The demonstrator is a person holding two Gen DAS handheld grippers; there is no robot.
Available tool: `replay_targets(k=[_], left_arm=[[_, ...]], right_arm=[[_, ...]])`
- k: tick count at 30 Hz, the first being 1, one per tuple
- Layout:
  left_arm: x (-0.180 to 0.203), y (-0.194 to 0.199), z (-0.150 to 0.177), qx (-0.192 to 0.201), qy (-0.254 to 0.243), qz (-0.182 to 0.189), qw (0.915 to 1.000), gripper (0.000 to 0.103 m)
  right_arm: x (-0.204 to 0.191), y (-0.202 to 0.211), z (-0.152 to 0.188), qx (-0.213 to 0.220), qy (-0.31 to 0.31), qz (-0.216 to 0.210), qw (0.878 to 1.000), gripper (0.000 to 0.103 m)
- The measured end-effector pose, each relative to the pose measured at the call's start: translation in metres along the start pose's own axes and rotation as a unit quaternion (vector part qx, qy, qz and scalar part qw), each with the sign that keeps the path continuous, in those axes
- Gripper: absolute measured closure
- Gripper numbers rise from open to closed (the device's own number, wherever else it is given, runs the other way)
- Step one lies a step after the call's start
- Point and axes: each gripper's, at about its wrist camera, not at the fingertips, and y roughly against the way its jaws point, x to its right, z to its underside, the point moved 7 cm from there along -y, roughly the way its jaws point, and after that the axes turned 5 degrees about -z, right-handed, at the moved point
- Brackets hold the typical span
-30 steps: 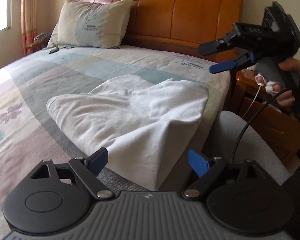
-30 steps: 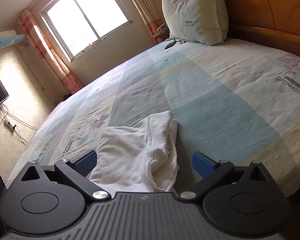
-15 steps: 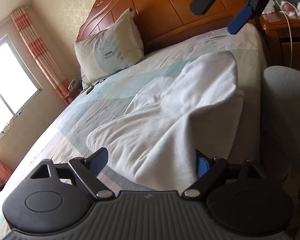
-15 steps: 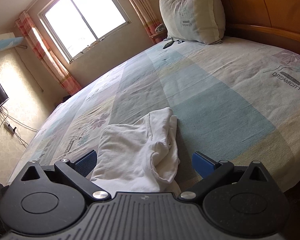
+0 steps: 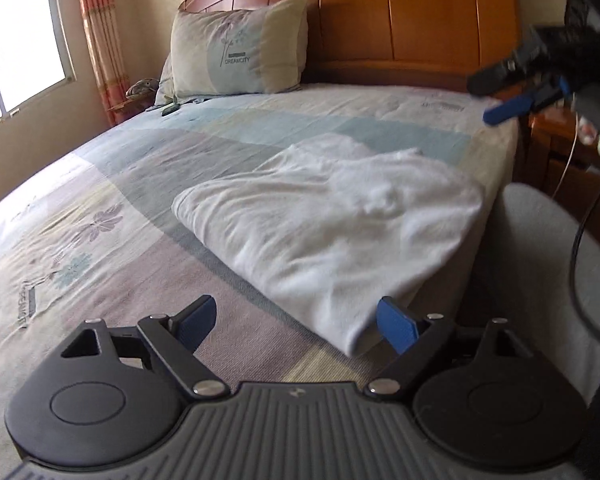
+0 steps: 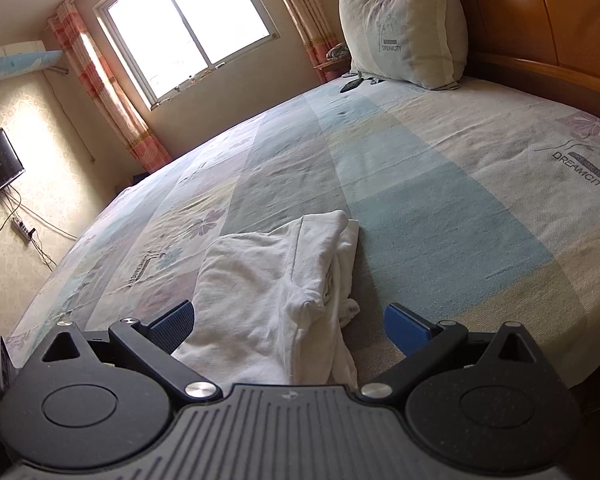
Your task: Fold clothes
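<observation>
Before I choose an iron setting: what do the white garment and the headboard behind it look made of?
The white garment looks like soft matte cotton knit, going by its limp rumpled folds, though the blend is unclear. The headboard looks like glossy varnished wood, with orange-brown panels that reflect light.

Garment (image 5: pixel 332 232) lies on bed (image 5: pixel 100 240), pillow (image 5: pixel 240 52) behind.

Right gripper (image 5: pixel 512 96): motion-blurred in the left wrist view, cut by the picture's right edge; jaw spacing unreadable there. White garment (image 6: pixel 276 300): near end hidden under the right gripper's body between its jaws. In the left wrist view, the garment's near corner covers part of the right-hand jaw's blue pad (image 5: pixel 396 330). Small dark object (image 6: pixel 350 85) beside the pillow (image 6: pixel 400 32), far beyond the jaws: too small to identify.
</observation>
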Motion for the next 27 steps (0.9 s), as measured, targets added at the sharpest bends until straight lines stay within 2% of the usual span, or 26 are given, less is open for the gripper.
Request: replay_targets(k=[2, 5, 9, 12, 15, 17, 18, 19, 20, 21, 24, 27], left_arm=[[-0.011, 0.004, -0.011, 0.016, 0.034, 0.007, 0.9993, 0.015], [-0.023, -0.005, -0.032, 0.037, 0.069, 0.005, 0.9969, 0.015], [-0.031, -0.032, -0.054, 0.048, 0.127, 0.042, 0.9899, 0.015], [-0.026, -0.058, -0.062, 0.046, 0.143, 0.068, 0.9862, 0.015], [-0.02, -0.088, -0.064, 0.028, 0.158, 0.074, 0.9843, 0.015], [-0.018, -0.102, -0.06, 0.012, 0.174, 0.075, 0.9818, 0.015], [-0.017, -0.107, -0.059, 0.007, 0.179, 0.077, 0.9808, 0.016], [-0.017, -0.107, -0.059, 0.008, 0.178, 0.079, 0.9807, 0.016], [-0.016, -0.106, -0.06, 0.011, 0.177, 0.081, 0.9809, 0.016], [-0.015, -0.104, -0.062, 0.017, 0.169, 0.084, 0.9818, 0.016], [-0.01, -0.099, -0.066, 0.028, 0.14, 0.084, 0.9862, 0.016], [-0.009, -0.111, -0.057, -0.002, 0.132, 0.069, 0.9889, 0.016]], right_arm=[[0.0, -0.004, 0.003, -0.01, -0.002, -0.019, 1.0, 0.0], [0.005, -0.02, 0.017, -0.046, -0.046, -0.065, 0.996, 0.0], [0.01, -0.043, 0.039, -0.089, -0.083, -0.064, 0.99, 0.002], [0.014, -0.05, 0.049, -0.104, -0.101, -0.068, 0.987, 0.01], [0.018, -0.057, 0.053, -0.111, -0.12, -0.082, 0.983, 0.018], [0.022, -0.064, 0.056, -0.114, -0.128, -0.082, 0.982, 0.029], [0.024, -0.067, 0.058, -0.115, -0.129, -0.078, 0.982, 0.047], [0.026, -0.071, 0.059, -0.116, -0.13, -0.074, 0.982, 0.076], [0.026, -0.07, 0.057, -0.112, -0.123, -0.071, 0.984, 0.087], [0.026, -0.069, 0.054, -0.107, -0.115, -0.068, 0.985, 0.09], [0.02, -0.054, 0.032, -0.073, -0.08, -0.079, 0.991, 0.091], [0.022, -0.054, 0.021, -0.071, -0.061, -0.073, 0.993, 0.09]])
